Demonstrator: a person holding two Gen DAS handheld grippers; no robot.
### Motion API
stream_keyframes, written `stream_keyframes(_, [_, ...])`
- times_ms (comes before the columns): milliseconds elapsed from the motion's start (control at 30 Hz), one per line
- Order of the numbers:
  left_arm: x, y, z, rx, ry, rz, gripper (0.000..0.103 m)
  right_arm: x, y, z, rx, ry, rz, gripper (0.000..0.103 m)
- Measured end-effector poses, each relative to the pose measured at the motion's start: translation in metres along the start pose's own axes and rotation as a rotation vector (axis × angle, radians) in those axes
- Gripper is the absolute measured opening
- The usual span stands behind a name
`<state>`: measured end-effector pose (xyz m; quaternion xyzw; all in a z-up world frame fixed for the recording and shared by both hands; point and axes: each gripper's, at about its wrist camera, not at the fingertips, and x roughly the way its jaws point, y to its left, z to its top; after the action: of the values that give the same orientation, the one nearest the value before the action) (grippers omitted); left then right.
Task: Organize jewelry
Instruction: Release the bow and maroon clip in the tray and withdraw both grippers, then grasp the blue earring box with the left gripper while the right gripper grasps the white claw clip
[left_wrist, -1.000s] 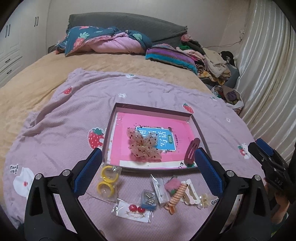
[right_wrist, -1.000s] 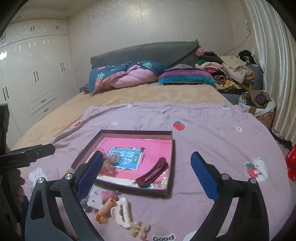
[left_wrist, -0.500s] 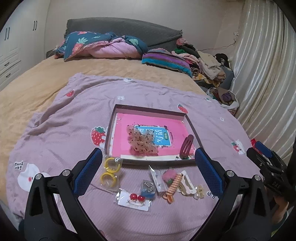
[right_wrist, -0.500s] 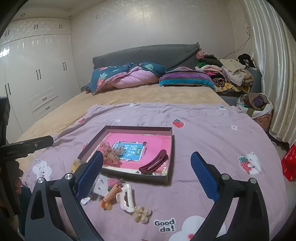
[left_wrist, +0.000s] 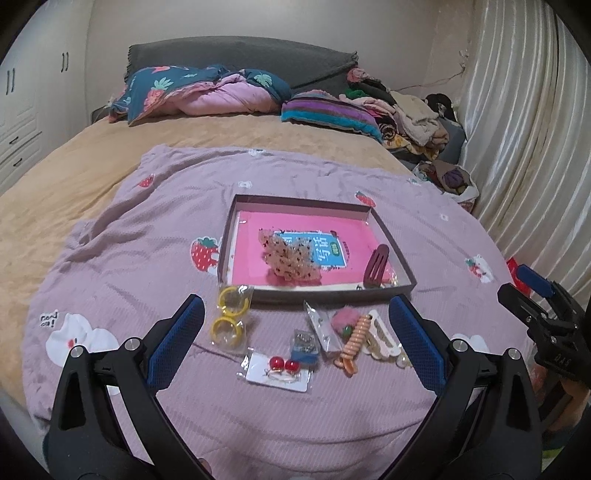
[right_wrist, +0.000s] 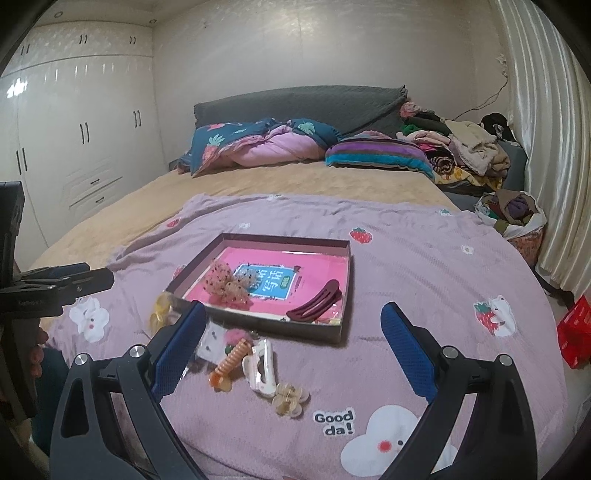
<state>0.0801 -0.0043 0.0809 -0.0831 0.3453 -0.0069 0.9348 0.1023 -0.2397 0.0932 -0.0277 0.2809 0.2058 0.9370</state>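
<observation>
A shallow box (left_wrist: 236, 221) (right_wrist: 343, 266) with a pink bottom lies on the purple blanket; inside it are a spotted fabric bow (left_wrist: 288, 260) (right_wrist: 225, 284) and a dark red hair clip (left_wrist: 376, 266) (right_wrist: 314, 306). In front of the box lie yellow hoops in a bag (left_wrist: 229, 319), red ball earrings on a card (left_wrist: 282, 367), a small packet of studs (left_wrist: 304, 345), a pink pompom (left_wrist: 345, 319), an orange spiral clip (left_wrist: 352, 345) (right_wrist: 229, 363), a cream claw clip (right_wrist: 260, 367) and a clear flower clip (right_wrist: 290, 398). My left gripper (left_wrist: 295, 341) and right gripper (right_wrist: 291, 354) hover open above them, holding nothing.
The purple blanket (left_wrist: 147, 240) covers a tan bed (left_wrist: 92, 162) with pillows (right_wrist: 266, 147) and a clothes pile (right_wrist: 461, 147) at the head. Curtains (left_wrist: 535, 147) hang on the right, wardrobes (right_wrist: 74, 147) stand on the left. A red box (right_wrist: 576, 332) sits off the bed's right edge.
Both grippers have pulled back and up from the box, so more of the loose pieces and blanket show. Both stay open. No piece on the bed has moved.
</observation>
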Motion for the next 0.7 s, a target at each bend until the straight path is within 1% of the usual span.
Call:
stream_keyframes(433, [0.006, -0.001, -0.022, 0.039, 0.045, 0.005, 0.093, 0.004, 0.011, -0.026, -0.05, 0.062, -0.016, 0.095])
stream_keyframes(700, [0.013, 0.0, -0.035, 0.064, 0.079, 0.003, 0.093, 0.009, 0.016, -0.041, -0.063, 0.11, 0.002, 0.095])
